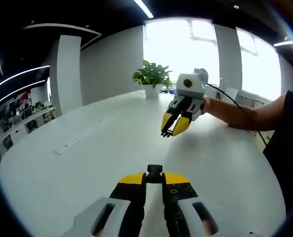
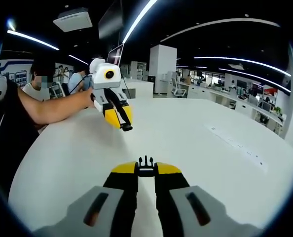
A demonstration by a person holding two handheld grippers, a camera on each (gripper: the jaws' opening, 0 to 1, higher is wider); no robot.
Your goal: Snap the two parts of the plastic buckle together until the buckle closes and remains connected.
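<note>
much of each buckle half was hidden inside the jaws that gripped it. in the left gripper view, the left gripper (image 1: 154,177) had its jaws nearly shut on a black buckle part (image 1: 155,171), of which a squarish end projected past the yellow tips. in the right gripper view, the right gripper (image 2: 146,168) was clamped the same way on a black pronged buckle part (image 2: 146,161), its small prongs protruding forward. the two parts were well apart, both held above the white table (image 1: 87,163). seen from the left gripper view, the piece in the right gripper's tips was too small to make out. a potted plant (image 1: 152,79) stood at the table's far edge.
</note>
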